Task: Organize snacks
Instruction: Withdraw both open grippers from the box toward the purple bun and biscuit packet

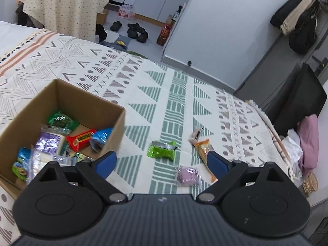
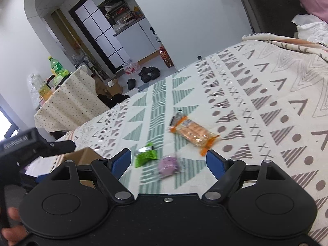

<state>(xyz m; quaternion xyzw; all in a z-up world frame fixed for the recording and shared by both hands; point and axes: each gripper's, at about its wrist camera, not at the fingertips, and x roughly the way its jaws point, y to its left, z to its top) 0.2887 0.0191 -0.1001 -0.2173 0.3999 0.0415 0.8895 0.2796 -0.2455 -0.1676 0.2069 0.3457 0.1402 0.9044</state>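
Observation:
A brown cardboard box (image 1: 114,110) stands on the patterned bedspread (image 1: 184,94) at the left and holds several snack packets. Three packets lie loose on the spread: a green one (image 1: 163,150) (image 2: 146,156), a purple one (image 1: 187,175) (image 2: 169,165) and a long orange one (image 1: 203,147) (image 2: 193,133). My left gripper (image 1: 162,162) hangs open above the spread just right of the box, nothing between its blue fingers. My right gripper (image 2: 169,162) is open too, with the green and purple packets lying below the gap. The left gripper's black body (image 2: 30,149) and a hand (image 2: 12,221) show at the right wrist view's left edge.
A table under a dotted cloth (image 1: 61,2) (image 2: 69,102) stands beyond the bed's far side, with bottles (image 2: 55,65) on it. Shoes (image 1: 137,31) and a bottle (image 1: 164,33) lie on the floor. Pink and white cloths (image 1: 307,141) are piled at the bed's right end.

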